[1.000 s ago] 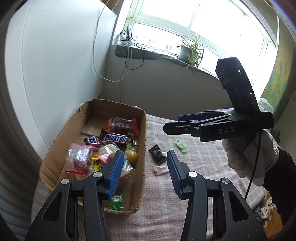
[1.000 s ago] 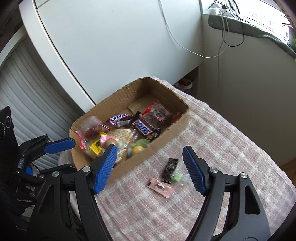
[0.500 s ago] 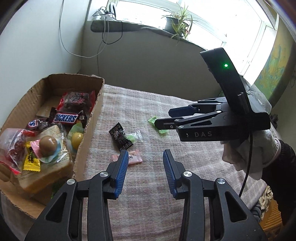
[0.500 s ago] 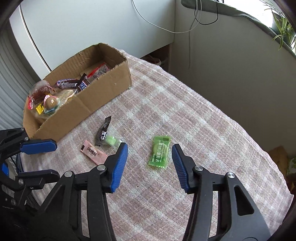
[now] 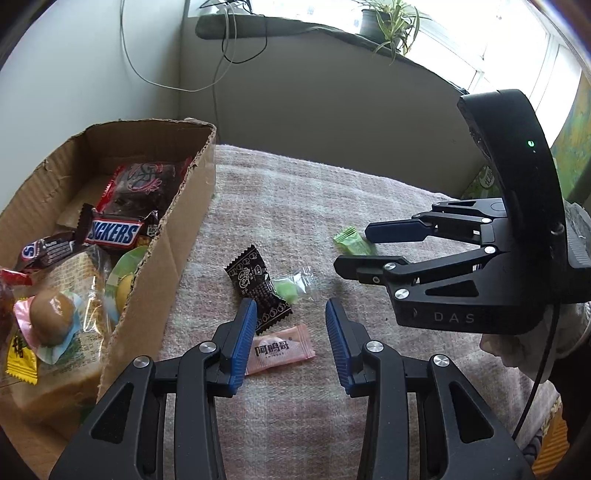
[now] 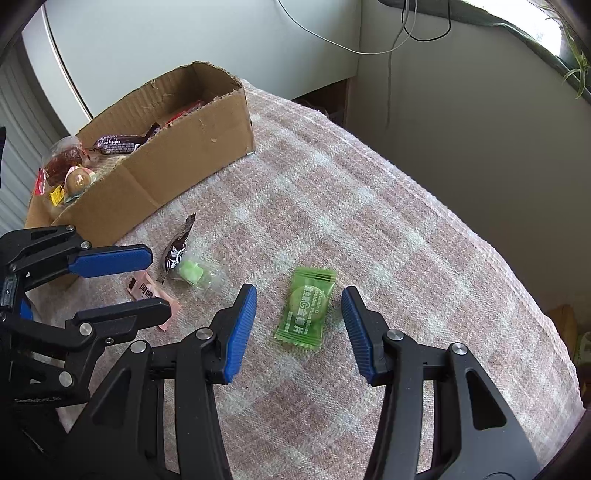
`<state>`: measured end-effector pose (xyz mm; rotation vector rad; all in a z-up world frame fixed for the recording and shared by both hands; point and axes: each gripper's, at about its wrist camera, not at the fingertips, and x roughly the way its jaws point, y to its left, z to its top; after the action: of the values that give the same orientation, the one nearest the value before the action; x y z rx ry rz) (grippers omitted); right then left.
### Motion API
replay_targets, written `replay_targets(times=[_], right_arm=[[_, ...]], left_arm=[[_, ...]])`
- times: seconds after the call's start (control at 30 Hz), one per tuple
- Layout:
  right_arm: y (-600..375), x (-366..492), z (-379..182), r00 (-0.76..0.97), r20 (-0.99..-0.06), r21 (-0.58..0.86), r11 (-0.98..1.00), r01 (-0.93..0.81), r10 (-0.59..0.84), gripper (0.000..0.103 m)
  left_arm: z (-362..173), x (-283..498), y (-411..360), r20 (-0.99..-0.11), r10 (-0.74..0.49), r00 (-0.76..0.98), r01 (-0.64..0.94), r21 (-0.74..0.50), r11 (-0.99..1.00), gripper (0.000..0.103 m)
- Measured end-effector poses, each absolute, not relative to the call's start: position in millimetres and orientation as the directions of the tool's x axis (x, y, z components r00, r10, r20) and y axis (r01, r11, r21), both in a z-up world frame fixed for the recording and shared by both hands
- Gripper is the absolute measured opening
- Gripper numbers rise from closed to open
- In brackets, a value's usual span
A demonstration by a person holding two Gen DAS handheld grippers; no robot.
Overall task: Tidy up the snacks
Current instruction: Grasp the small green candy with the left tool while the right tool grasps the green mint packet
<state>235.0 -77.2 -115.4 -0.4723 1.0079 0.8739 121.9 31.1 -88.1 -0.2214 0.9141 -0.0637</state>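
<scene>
A cardboard box point(image 5: 192, 206) point(image 6: 192, 147) holds several snacks, among them a Snickers bar point(image 5: 110, 232). On the checked cloth lie a pink packet point(image 5: 280, 349) point(image 6: 147, 291), a black packet point(image 5: 256, 288) point(image 6: 177, 247), a clear-wrapped green candy point(image 5: 291, 288) point(image 6: 195, 275) and a green packet point(image 5: 351, 242) point(image 6: 306, 306). My left gripper point(image 5: 290, 338) point(image 6: 129, 280) is open, its jaws either side of the pink packet. My right gripper point(image 6: 299, 321) point(image 5: 354, 247) is open, its jaws either side of the green packet.
The cloth-covered table point(image 6: 369, 221) stands against a grey wall with a windowsill and a potted plant point(image 5: 388, 22) above. A white cabinet point(image 6: 184, 37) is behind the box. Cables point(image 5: 221, 55) hang from the sill.
Both grippers have dropped lower and closer to the cloth. The left now brackets the pink packet, the right brackets the green packet. Both stay open.
</scene>
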Motion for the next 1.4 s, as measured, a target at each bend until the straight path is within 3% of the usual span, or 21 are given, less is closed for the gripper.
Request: replay_targets(times=[0.5,0.9,1.0,1.13,1.4], right_arm=[[-98,249,-115,0.300,-0.890,-0.041,0.593,-0.804,0.344,0.033],[-107,250,-111,0.313,-0.886,-0.060,0.585,-0.809,0.342,0.033],[-105,247,-112,0.310,-0.884,-0.062,0.569,-0.820,0.350,0.033],[-101,246,-112,0.313,-0.881,-0.065,0.563,-0.824,0.356,0.033],[-90,249,-112,0.301,-0.882,-0.060,0.545,-0.836,0.364,0.033]], left_arm=[[-99,147,23,-0.783,-0.160,0.602,-0.006,-0.205,0.979,0.037],[-104,180,-9,-0.803,-0.115,0.585,0.095,-0.073,0.993,0.038],[-106,179,-17,-0.800,-0.101,0.592,0.110,-0.043,0.993,0.033],[-103,171,-10,-0.799,-0.102,0.592,0.103,-0.051,0.993,0.027],[-99,155,-3,-0.799,-0.123,0.589,0.090,-0.087,0.992,0.026]])
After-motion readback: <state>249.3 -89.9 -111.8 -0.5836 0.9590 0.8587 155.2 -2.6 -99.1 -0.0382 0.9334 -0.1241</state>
